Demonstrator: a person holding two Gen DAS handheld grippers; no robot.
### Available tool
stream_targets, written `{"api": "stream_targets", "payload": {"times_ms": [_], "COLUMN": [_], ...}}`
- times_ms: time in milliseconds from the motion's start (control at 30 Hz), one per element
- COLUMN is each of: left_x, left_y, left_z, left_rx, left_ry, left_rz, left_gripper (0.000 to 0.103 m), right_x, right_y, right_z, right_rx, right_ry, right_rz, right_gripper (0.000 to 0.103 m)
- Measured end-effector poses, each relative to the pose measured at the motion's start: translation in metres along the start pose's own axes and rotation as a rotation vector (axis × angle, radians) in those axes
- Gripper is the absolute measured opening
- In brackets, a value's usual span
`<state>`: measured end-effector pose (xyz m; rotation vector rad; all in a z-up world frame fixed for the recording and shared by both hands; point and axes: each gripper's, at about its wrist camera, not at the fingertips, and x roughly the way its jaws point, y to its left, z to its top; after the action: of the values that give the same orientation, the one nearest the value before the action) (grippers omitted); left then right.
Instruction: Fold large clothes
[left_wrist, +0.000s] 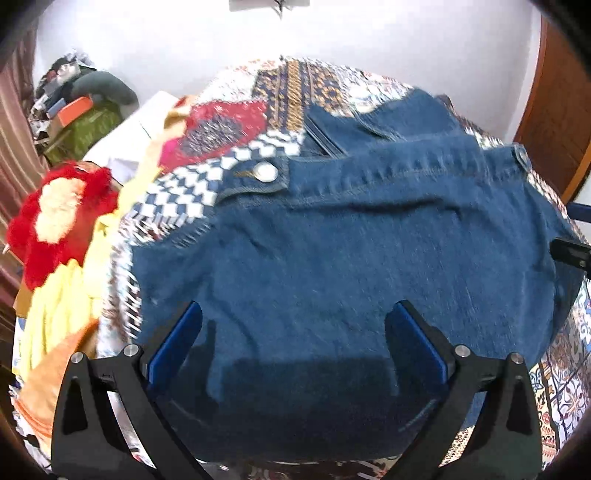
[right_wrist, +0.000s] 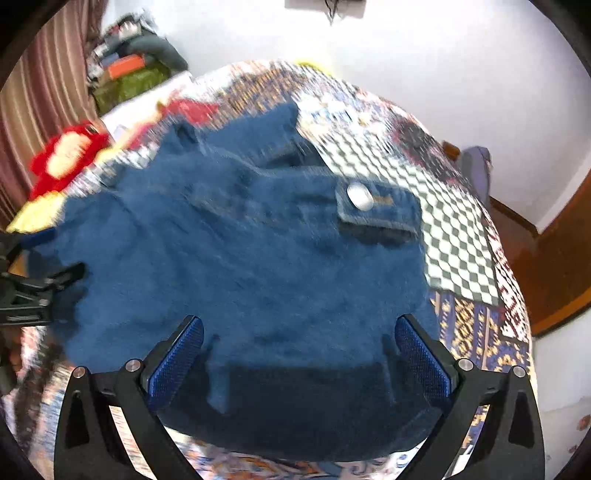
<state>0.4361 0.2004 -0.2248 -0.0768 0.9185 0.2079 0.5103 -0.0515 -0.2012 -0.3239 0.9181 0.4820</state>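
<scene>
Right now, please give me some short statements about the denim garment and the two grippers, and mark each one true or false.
1. The denim garment lies on a patterned bedspread. True.
2. The left gripper is shut on the denim. False: its jaws are open, holding nothing.
3. The right gripper is open. True.
4. The garment is red. False: it is blue.
5. A metal button shows on the denim. True.

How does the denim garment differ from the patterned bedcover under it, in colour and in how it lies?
The denim garment is plain dark blue; the patterned bedcover mixes checks, red and orange. The garment is bunched with folds and lies on top; the bedcover is spread flat beneath. Both are cloth.
</scene>
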Motion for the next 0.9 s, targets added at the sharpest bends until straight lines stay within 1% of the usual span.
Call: {"api": "stream_targets", "payload": {"times_ms": [67,133,167,233,300,333,367,400,467,533,567,600,667,700,800,867,900], "left_x": [0.002,0.007,0.008,0.009,0.002,-0.002,-0.005,-0.011,-0.025,-0.037,-0.044,-0.048,-0.050,-0.048,-0.032,-0.017,-0.011], "left_y": [0.013,0.036,0.045,0.073,0.099,0.109,0.117,0.126,0.135,0.135,0.130,0.124,0.111,0.102,0.087,0.080,0.080], "left_z": [0.003,0.000,-0.003,-0.012,-0.025,-0.031,-0.036,-0.044,-0.058,-0.068,-0.074,-0.079,-0.084,-0.088,-0.092,-0.088,-0.087], "left_rx": [-0.025,-0.075,-0.095,-0.156,-0.201,-0.216,-0.224,-0.231,-0.254,-0.271,-0.267,-0.261,-0.263,-0.276,-0.336,-0.375,-0.410], "left_ry": [0.005,0.018,0.024,0.048,0.064,0.066,0.068,0.070,0.069,0.058,0.050,0.044,0.050,0.063,0.099,0.127,0.136], "left_rz": [0.027,0.063,0.071,0.091,0.095,0.107,0.121,0.131,0.090,0.088,0.103,0.098,0.059,0.016,-0.068,-0.078,-0.112], "left_gripper": [0.103,0.103,0.103,0.103,0.103,0.103,0.103,0.103,0.103,0.103,0.103,0.103,0.103,0.103,0.103,0.103,0.103], "right_x": [-0.003,0.001,0.005,0.017,0.029,0.041,0.046,0.048,0.044,0.042,0.041,0.040,0.038,0.037,0.032,0.028,0.025], "right_y": [0.009,0.017,0.020,0.026,0.030,0.029,0.029,0.029,0.030,0.031,0.031,0.030,0.030,0.029,0.032,0.036,0.038], "right_z": [0.007,0.014,0.015,0.015,0.010,0.006,0.002,-0.001,-0.002,-0.002,-0.001,-0.001,-0.001,0.000,-0.002,-0.003,-0.004], "right_rx": [0.016,0.024,0.024,0.023,0.026,0.032,0.036,0.033,0.024,0.028,0.034,0.042,0.053,0.059,0.066,0.050,0.036], "right_ry": [-0.005,0.004,0.011,0.049,0.101,0.147,0.164,0.157,0.141,0.152,0.156,0.159,0.159,0.158,0.151,0.144,0.136], "right_rz": [0.053,0.078,0.084,0.068,0.064,0.070,0.070,0.070,0.065,0.057,0.056,0.057,0.060,0.061,0.059,0.057,0.054], "right_gripper": [0.103,0.103,0.103,0.103,0.103,0.103,0.103,0.103,0.103,0.103,0.103,0.103,0.103,0.103,0.103,0.103,0.103]}}
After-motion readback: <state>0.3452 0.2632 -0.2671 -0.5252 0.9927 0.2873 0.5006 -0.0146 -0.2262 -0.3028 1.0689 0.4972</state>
